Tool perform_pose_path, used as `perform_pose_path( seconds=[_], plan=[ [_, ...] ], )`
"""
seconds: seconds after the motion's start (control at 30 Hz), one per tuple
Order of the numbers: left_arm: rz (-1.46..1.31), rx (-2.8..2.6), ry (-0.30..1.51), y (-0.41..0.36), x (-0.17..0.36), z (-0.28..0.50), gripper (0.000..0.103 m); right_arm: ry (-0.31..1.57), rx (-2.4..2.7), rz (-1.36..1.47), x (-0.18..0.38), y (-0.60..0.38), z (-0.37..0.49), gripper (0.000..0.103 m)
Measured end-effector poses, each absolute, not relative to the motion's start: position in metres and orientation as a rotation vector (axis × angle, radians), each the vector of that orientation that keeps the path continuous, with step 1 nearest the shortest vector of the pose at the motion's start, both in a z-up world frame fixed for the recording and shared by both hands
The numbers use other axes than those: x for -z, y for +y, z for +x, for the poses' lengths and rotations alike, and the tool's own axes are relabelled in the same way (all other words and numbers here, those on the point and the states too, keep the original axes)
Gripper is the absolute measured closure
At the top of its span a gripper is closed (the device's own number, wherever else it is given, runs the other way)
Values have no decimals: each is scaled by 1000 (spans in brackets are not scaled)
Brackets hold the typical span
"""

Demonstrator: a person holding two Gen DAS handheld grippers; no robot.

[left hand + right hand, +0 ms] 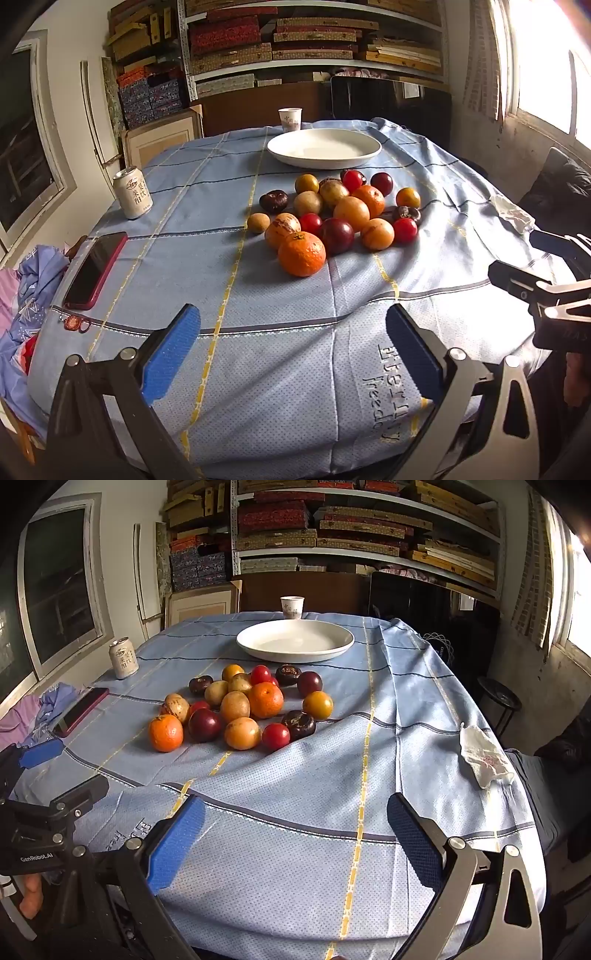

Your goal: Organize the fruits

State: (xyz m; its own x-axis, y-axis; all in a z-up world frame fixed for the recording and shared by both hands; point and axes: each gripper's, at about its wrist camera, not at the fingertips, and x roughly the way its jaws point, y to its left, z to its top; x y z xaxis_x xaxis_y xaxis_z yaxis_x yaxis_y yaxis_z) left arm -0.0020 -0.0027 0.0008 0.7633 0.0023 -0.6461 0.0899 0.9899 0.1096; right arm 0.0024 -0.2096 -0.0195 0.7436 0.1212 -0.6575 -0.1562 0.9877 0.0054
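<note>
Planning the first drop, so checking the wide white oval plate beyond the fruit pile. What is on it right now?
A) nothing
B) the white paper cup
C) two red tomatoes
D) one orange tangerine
A: the wide white oval plate is bare in both wrist views; the fruit pile lies on the blue cloth in front of it, and the white paper cup stands behind it.

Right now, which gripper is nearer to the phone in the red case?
Left. The left gripper hangs open at the table's near edge, with the phone just ahead on its left. The right gripper, also open, sits on the left one's far side, further from the phone.
</note>
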Motion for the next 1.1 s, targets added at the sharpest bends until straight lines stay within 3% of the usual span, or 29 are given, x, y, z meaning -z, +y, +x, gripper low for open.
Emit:
perform_pose_path(
  seconds=[1.1],
  plan=[
    [125,49,723,5,6,2,4,727,-150,-55,20,-208,3,4]
  ],
)
